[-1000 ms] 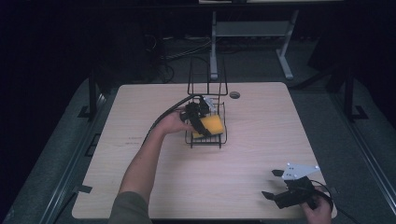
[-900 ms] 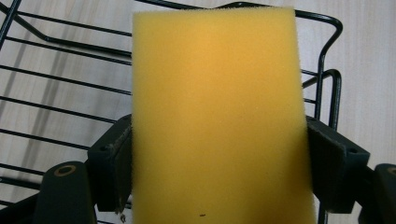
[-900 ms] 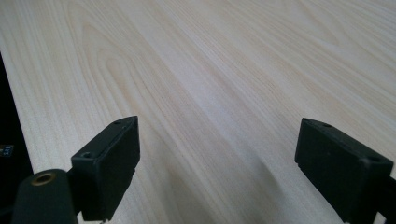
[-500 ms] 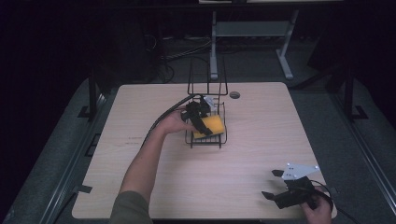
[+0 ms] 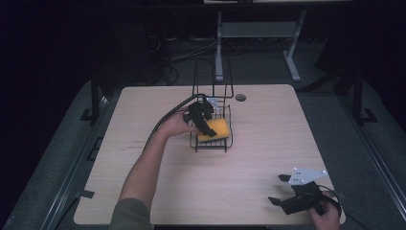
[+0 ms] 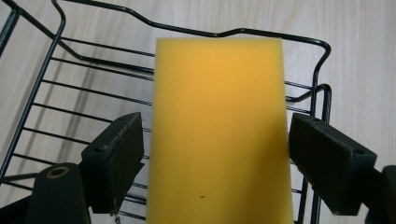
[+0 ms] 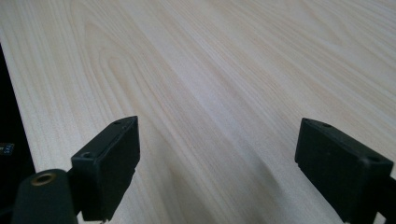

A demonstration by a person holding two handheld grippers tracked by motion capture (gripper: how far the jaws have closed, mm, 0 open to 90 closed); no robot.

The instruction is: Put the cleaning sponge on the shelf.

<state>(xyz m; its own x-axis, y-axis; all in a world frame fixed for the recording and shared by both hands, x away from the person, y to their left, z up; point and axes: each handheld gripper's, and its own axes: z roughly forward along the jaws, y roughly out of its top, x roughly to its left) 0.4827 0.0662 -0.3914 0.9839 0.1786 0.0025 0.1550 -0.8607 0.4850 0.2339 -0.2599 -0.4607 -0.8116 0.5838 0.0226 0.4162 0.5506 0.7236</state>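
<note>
Yellow sponge (image 6: 219, 130) lies in black wire basket (image 5: 210, 132), mid-worktop (image 5: 268, 139), far half. Left tongs (image 6: 215, 168) straddle sponge, jaws apart, small gaps either side. Right tongs (image 7: 219, 172) spread wide, low over near-right corner.

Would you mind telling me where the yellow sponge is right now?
In the high view, the yellow sponge lies in the black wire basket near the table's middle, between the jaws of the left gripper.
</note>
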